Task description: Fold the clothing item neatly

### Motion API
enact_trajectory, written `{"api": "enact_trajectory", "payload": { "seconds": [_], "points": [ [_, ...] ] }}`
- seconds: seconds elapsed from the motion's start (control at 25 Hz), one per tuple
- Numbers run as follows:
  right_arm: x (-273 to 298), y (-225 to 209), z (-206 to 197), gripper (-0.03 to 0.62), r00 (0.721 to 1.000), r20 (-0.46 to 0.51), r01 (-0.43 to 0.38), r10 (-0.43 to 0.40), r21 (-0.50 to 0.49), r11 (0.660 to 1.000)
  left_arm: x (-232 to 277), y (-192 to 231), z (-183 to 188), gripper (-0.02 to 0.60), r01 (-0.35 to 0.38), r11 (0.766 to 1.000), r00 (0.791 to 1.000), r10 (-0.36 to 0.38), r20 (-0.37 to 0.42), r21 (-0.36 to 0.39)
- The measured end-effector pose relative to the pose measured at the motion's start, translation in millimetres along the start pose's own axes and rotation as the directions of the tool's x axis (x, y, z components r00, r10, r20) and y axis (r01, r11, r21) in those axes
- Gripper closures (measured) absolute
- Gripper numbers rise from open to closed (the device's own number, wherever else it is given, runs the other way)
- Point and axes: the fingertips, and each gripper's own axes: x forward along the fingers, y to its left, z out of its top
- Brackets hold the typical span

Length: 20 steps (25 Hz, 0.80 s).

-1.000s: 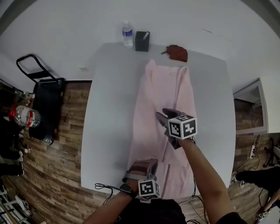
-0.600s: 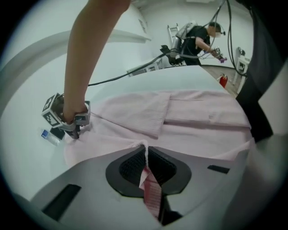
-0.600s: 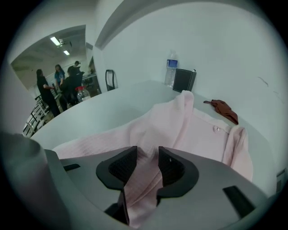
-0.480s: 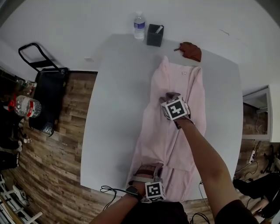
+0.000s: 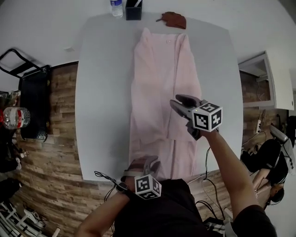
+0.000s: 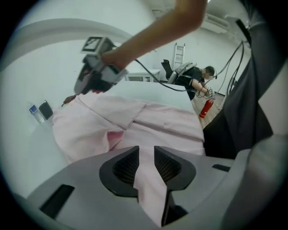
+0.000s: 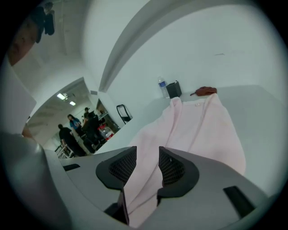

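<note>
The pink garment [image 5: 157,78] lies flat as one long narrow strip down the desk [image 5: 99,106]. Its collar end is far beyond both claws, and its hem end is right under your left claw [image 5: 149,162] at the near edge. The sides look already turned in, with a folded flap showing just ahead of the left claw, so the lengthwise narrowing appears done. What I judge is left is folding the strip across its length and squaring the result.

Your left claw is narrowly parted, with the hem cloth lying between its pads. Its jaws have just been opening, so the pads no longer pinch the cloth.

Your right claw [image 5: 175,102] sits at the strip's right edge, well ahead of the left one. It is about half closed, with a fold of pink cloth running between its pads and hanging out behind them. It seems to be gripping that fold, though the wide-angle view does not make the pad contact plain.

Half a second ago the right claw was over the middle of the strip, farther toward the collar. Now it is nearer you and out at the right edge. The left claw is at the same hem end as before.

Far beyond the right claw, at the desk's back edge, stand a water bottle [image 5: 116,6], a black box [image 5: 133,10] and a brown item [image 5: 174,19] near the collar end.
</note>
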Motion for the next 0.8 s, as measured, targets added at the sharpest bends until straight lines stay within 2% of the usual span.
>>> {"api": "enact_trajectory", "payload": {
  "seconds": [0.08, 0.2, 0.28, 0.36, 0.48, 0.56, 0.64, 0.8],
  "points": [
    [-44.8, 13.4, -38.5, 0.441, 1.000, 0.018, -0.007, 0.006, 0.093, 0.996, -19.8, -1.0, -13.1, 0.480, 0.003, 1.000, 1.000, -0.002, 0.030, -0.015],
    [-96.2, 28.3, -85.4, 0.442, 0.996, 0.062, 0.060, -0.071, 0.169, 0.984, -38.8, 10.6, -29.7, 0.480, -0.056, 0.998, 0.995, 0.057, 0.078, -0.021],
    [-118.8, 39.5, -109.6, 0.442, 0.987, 0.079, 0.125, -0.140, 0.178, 0.976, -48.1, 16.9, -34.3, 0.482, -0.120, 0.992, 0.985, 0.123, 0.121, -0.030],
    [-133.1, 54.4, -126.7, 0.442, 0.980, 0.085, 0.164, -0.179, 0.157, 0.974, -57.0, 20.5, -32.9, 0.519, -0.172, 0.982, 0.970, 0.182, 0.159, -0.072],
    [-145.5, 76.0, -146.8, 0.441, 0.981, 0.096, 0.152, -0.168, 0.159, 0.976, -62.8, 18.2, -33.4, 0.534, -0.198, 0.963, 0.958, 0.230, 0.172, -0.184],
    [-153.7, 87.1, -162.4, 0.433, 0.985, 0.097, 0.121, -0.140, 0.180, 0.976, -64.7, 13.5, -38.3, 0.548, -0.206, 0.937, 0.952, 0.259, 0.164, -0.282],
    [-166.5, 95.5, -181.3, 0.419, 0.990, 0.094, 0.087, -0.107, 0.201, 0.976, -69.4, 7.1, -44.5, 0.548, -0.227, 0.900, 0.940, 0.303, 0.159, -0.371],
    [-199.3, 105.6, -228.9, 0.419, 0.997, 0.070, 0.026, -0.043, 0.226, 0.974, -78.0, -22.4, -63.0, 0.534, -0.247, 0.831, 0.921, 0.361, 0.147, -0.498]
  ]
}}
